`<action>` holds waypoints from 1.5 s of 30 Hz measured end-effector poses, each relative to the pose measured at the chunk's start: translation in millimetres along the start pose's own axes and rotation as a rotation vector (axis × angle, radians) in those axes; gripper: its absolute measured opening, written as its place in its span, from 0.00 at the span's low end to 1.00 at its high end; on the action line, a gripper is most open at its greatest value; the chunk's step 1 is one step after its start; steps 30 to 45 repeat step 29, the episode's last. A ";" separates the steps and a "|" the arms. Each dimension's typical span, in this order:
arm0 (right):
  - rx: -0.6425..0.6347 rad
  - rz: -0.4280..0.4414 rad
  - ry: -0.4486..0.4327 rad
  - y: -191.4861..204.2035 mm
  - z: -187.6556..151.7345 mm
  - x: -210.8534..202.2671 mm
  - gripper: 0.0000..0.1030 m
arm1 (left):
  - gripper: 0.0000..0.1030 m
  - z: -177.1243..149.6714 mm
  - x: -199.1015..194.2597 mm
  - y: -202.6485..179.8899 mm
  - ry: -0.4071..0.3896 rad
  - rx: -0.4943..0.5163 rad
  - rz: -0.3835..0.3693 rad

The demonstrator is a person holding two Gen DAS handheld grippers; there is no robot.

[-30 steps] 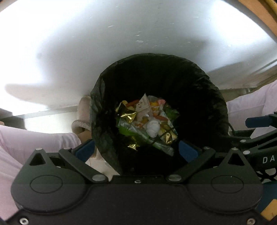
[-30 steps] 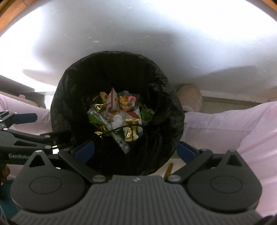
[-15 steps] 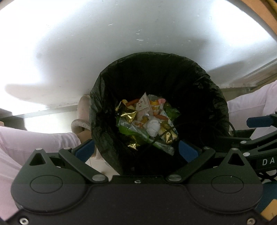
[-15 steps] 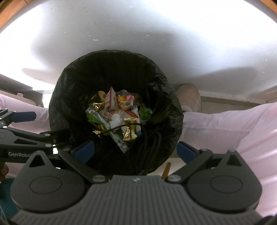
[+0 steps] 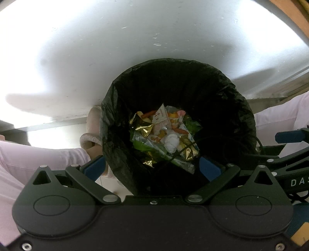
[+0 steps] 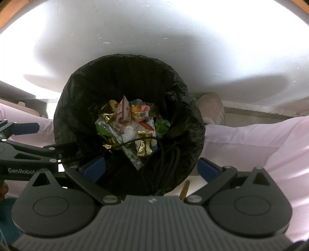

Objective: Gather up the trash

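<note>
Above you spreads a broad white surface (image 5: 135, 48), its face brightly lit and washed out towards the left, with soft grey shadows across it and a few small chips and specks near its middle. Below the white surface's lower edge you see a grey ledge (image 6: 256, 114) running along it. At the upper corners beyond the white surface, a strip of brown wood (image 5: 289, 17) shows. Beneath the ledge, a small patch of pale floor (image 5: 108, 181) is visible
</note>
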State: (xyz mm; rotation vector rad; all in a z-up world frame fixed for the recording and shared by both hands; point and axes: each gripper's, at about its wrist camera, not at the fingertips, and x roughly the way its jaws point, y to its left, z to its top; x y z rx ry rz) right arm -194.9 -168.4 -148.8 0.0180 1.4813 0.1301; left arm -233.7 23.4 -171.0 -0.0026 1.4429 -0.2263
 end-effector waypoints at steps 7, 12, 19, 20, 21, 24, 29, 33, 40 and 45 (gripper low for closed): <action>0.000 -0.001 0.000 0.3 -0.1 -0.1 1.00 | 1.00 0.2 -0.1 1.6 0.001 0.001 0.001; 0.002 0.000 0.001 0.5 -0.1 -0.1 1.00 | 1.00 0.0 -0.3 1.0 0.001 0.000 0.001; 0.001 0.000 -0.001 0.7 -0.3 -0.1 1.00 | 1.00 -0.1 -0.5 0.7 0.000 -0.001 0.002; 0.003 0.000 0.000 1.0 -0.4 0.0 1.00 | 1.00 0.0 -0.3 0.6 0.001 -0.001 0.001; 0.004 0.001 0.001 1.1 -0.5 -0.1 1.00 | 1.00 -0.2 -0.5 0.5 0.001 -0.001 0.001; 0.005 0.000 0.000 1.4 -0.5 -0.2 1.00 | 1.00 0.0 -0.4 0.8 0.000 0.000 0.002; 0.001 -0.004 -0.001 0.4 -0.7 -0.2 1.00 | 1.00 0.6 -1.0 -0.2 -0.001 -0.003 0.005; 0.001 -0.004 -0.001 0.4 -0.7 -0.2 1.00 | 1.00 0.6 -1.0 -0.2 -0.001 -0.003 0.005; 0.001 -0.004 -0.001 0.4 -0.7 -0.2 1.00 | 1.00 0.6 -1.0 -0.2 -0.001 -0.003 0.005; 0.001 -0.004 -0.001 0.4 -0.7 -0.2 1.00 | 1.00 0.6 -1.0 -0.2 -0.001 -0.003 0.005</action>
